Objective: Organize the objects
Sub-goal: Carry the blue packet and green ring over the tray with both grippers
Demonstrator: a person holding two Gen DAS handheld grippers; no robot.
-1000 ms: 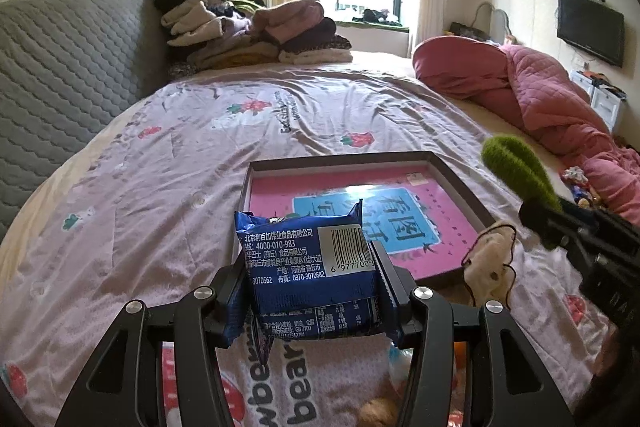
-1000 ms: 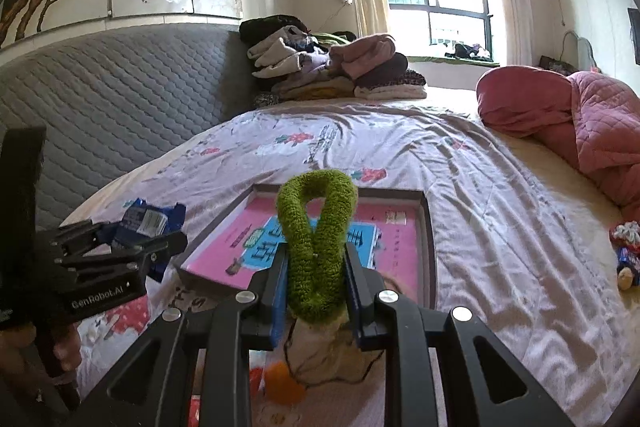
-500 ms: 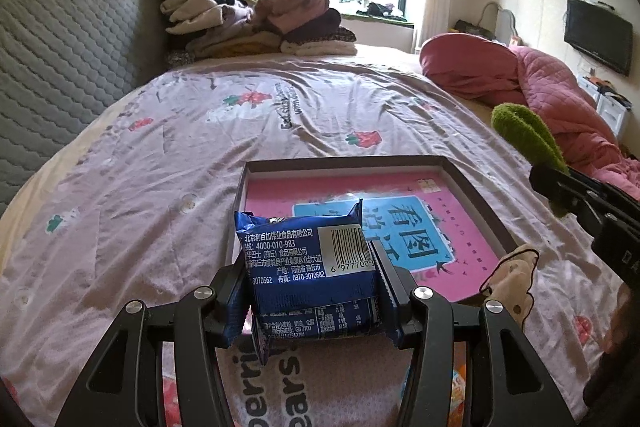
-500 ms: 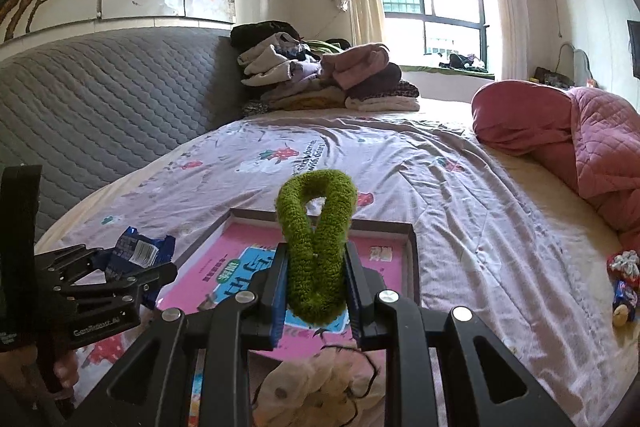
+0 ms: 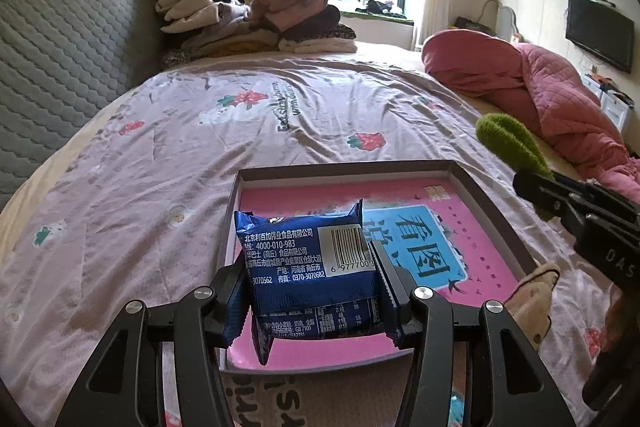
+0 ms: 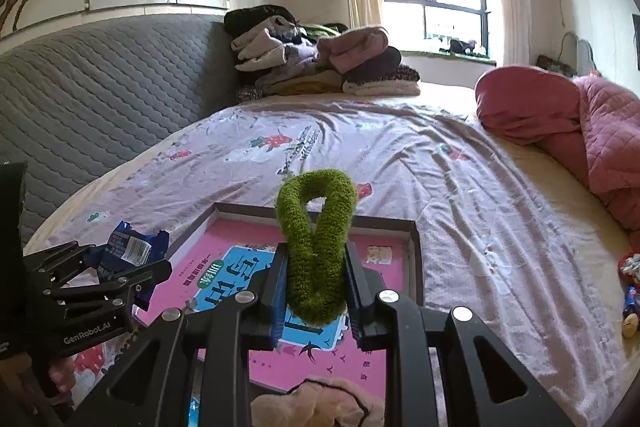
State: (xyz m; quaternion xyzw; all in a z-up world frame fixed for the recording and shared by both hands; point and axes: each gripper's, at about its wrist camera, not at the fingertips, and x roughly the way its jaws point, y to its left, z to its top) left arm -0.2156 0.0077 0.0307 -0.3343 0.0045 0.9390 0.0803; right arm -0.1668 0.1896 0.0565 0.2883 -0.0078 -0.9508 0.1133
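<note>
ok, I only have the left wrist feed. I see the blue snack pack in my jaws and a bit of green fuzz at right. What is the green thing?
Observer: A fuzzy green loop, pinched between the right gripper fingers and standing upright.
Operator: Where is it relative to the tray?
Observer: Over the tray, above its pink and blue insert, near the middle.
Operator: Anything else nearby?
Observer: Small toys lie on the bedspread far right, outside the tray.
</note>
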